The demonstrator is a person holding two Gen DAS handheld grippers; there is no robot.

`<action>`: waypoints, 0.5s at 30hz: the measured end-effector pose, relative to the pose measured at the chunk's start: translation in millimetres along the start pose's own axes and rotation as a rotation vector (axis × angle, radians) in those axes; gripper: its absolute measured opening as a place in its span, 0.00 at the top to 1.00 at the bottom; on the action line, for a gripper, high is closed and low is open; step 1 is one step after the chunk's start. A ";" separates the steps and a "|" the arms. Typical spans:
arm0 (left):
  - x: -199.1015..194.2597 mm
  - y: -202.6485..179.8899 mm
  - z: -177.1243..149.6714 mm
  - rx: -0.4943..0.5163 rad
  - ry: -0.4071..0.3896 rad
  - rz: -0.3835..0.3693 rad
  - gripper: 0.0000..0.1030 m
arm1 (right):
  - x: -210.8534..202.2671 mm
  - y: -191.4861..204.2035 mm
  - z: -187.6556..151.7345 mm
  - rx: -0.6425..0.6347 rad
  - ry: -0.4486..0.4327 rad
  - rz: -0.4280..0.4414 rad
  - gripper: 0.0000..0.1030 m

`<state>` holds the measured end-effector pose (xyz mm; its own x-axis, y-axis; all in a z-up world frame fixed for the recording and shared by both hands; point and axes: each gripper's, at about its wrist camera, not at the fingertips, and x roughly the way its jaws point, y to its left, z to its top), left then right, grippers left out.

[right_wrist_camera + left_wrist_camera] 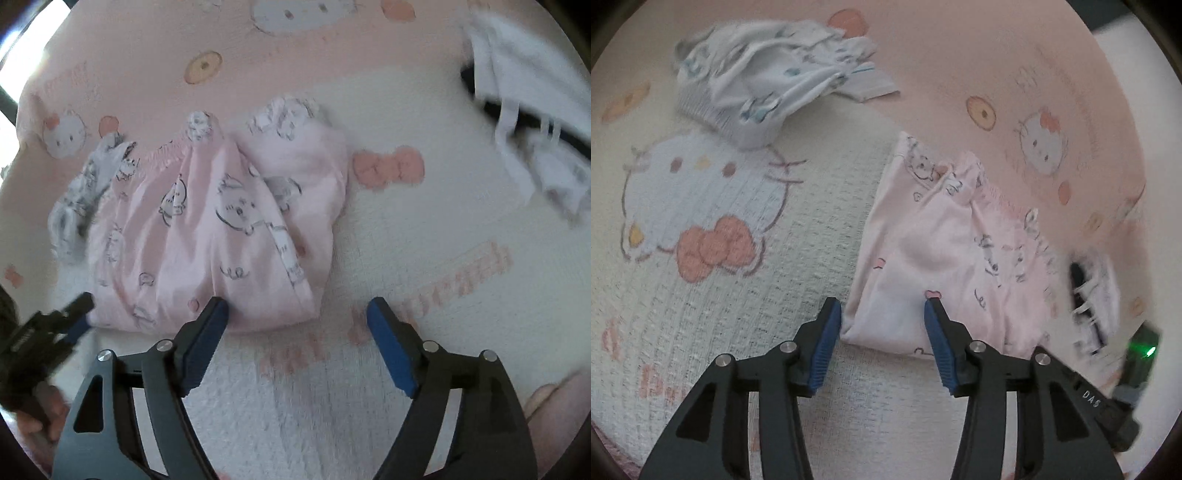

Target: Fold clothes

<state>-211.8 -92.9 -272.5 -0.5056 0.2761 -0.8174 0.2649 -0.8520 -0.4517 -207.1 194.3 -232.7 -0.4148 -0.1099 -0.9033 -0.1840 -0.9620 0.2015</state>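
- Left gripper (pixel 882 308) nearest in its own view, jaws spread wide, blue pads on each side of the near left corner of the pink garment (pixel 945 258), holding nothing.
- Right gripper (pixel 297 308) low over the blanket (pixel 424 266), jaws wide apart too, left pad at the near hem, right pad over bare blanket, nothing gripped.
- Pink garment lying on the blanket just beyond both grippers, folded into a thick, uneven bundle; pale pink cloth printed with small outlined cartoon animals and little pink hearts.
- Gathered elastic band and grey-white printed frills along its far edge, deep creases running toward the near hem.
- Blanket under it textured, cream and pink, with cat faces and bows.
- Farther off, a crumpled white and blue garment (pixel 764 81) in the left wrist view, well apart from the pink one.
- White cloth with a black strap (pixel 528 110) at the far right, blurred.
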 end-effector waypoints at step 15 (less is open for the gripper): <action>2.5 -24.7 -3.0 0.129 -0.018 0.050 0.90 | -1.2 3.4 8.4 -0.133 -0.034 0.031 0.85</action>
<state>-217.2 -69.8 -264.5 -0.5093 0.2250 -0.8307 0.1827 -0.9150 -0.3598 -214.7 193.2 -227.8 -0.4489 -0.1335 -0.8835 -0.0517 -0.9832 0.1749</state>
